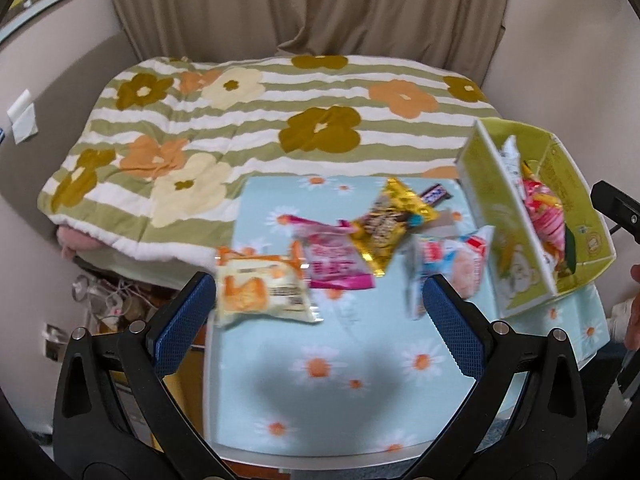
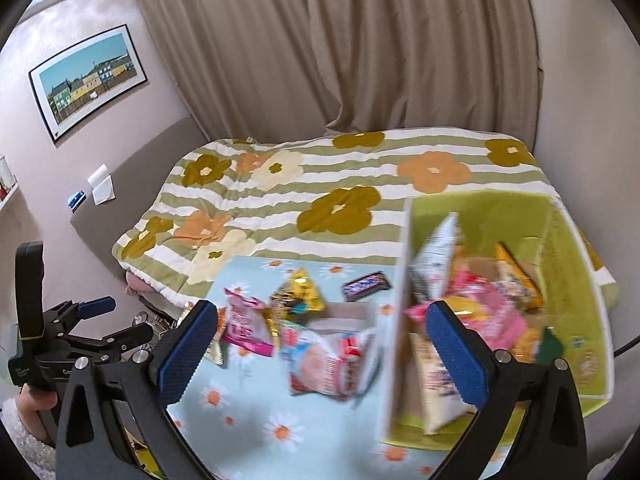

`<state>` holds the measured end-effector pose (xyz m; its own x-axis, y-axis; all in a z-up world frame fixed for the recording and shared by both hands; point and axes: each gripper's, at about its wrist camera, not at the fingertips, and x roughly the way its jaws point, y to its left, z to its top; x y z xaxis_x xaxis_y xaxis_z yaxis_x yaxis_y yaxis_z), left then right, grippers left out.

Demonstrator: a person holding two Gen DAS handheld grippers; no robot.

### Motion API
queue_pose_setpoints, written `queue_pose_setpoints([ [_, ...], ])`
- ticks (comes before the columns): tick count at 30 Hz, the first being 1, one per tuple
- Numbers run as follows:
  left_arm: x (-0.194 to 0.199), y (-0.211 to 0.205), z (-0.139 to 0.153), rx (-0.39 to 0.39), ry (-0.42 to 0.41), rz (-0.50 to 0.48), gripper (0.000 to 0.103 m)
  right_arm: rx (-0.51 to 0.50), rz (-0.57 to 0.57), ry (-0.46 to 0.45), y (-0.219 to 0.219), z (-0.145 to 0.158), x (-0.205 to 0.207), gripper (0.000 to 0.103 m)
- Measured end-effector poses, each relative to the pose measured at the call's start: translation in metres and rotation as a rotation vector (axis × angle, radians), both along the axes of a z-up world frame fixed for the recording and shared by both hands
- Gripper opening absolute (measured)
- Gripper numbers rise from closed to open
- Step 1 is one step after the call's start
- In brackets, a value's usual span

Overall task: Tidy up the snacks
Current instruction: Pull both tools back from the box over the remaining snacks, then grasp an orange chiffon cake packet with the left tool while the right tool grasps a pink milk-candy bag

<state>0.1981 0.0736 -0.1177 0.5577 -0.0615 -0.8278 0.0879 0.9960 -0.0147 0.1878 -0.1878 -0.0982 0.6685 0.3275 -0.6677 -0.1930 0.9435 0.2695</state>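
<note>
Five loose snacks [image 1: 340, 256], one box [image 1: 560, 216]

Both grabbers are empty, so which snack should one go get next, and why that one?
Probably the right gripper should dip onto the pink-and-white packet. Both grippers, left too, are open and hold nothing. That packet lies on the table right beside the green box, which already holds snacks, so it looks like the shortest trip.

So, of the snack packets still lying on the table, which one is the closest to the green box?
The white, red and pink packet: it lies right beside the green box. The gold, magenta and orange packets lie farther left.
</note>
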Motion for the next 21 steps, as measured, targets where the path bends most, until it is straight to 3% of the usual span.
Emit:
queue_pose_setpoints([
  [10,0.034,0.077,-0.047,-0.053,0.122,-0.051,0.103,0.040,-0.008,0.088,0.080,-0.031,0.026,0.103],
  [21,0.078,0.076,-0.123,-0.109,0.278,-0.081,0.103,0.012,0.078,0.212,0.130,-0.088,0.064,0.103],
])
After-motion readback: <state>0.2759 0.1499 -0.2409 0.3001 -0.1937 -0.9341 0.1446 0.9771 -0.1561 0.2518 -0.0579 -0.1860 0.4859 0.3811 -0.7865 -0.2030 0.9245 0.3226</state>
